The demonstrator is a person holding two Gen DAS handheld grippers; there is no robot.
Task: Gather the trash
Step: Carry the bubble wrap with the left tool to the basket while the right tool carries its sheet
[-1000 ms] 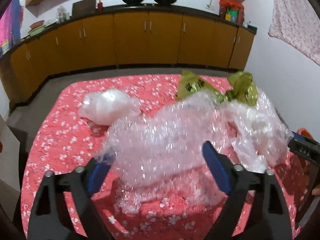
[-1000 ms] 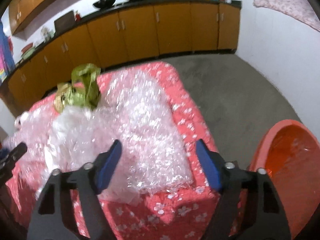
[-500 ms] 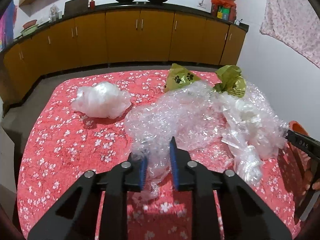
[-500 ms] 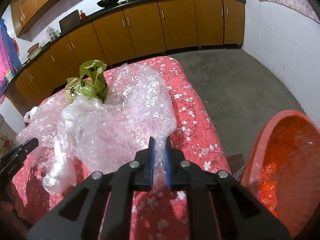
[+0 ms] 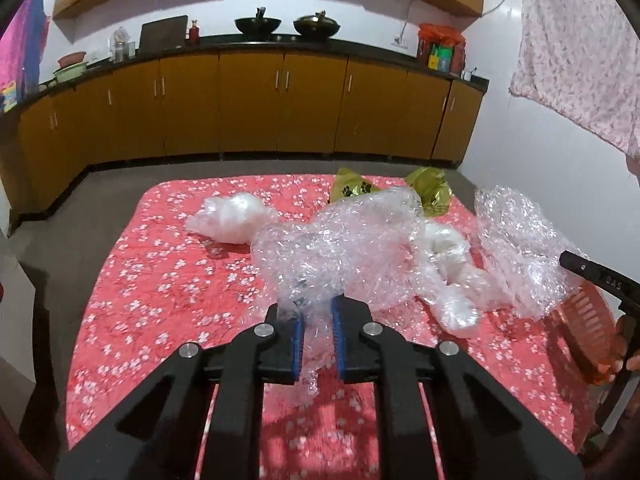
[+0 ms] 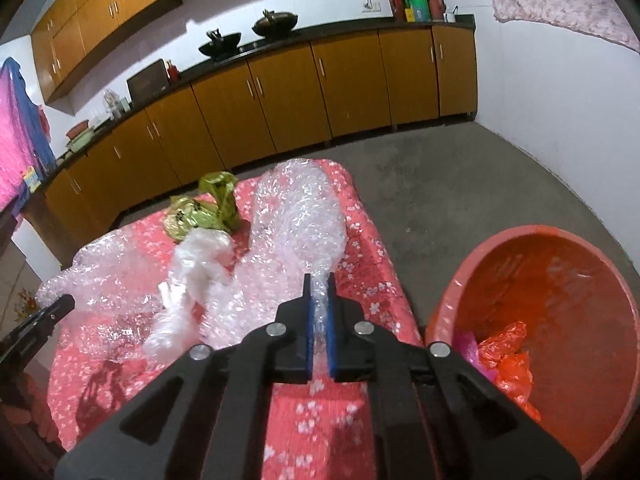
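Note:
A long sheet of clear bubble wrap [image 5: 344,240] lies across the red flowered table [image 5: 160,280]. My left gripper [image 5: 317,320] is shut on its near left end, which bunches up between the blue pads. My right gripper [image 6: 319,304] is shut on the other end of the bubble wrap [image 6: 300,220], lifted off the cloth. A crumpled white plastic bag [image 6: 200,264] lies under the wrap's middle. Two green-gold foil bags [image 6: 204,208] sit behind it. A second white plastic wad [image 5: 232,220] rests at the table's left.
An orange tub [image 6: 552,320] stands on the floor right of the table, holding orange and pink plastic scraps [image 6: 504,356]. Yellow-brown cabinets [image 5: 280,108] line the far wall. A hand [image 5: 624,344] holds the right gripper's body at the left wrist view's right edge.
Both grippers went from open around the bubble wrap to shut on it. Both then rose and drew back, pulling the wrap up off the table.

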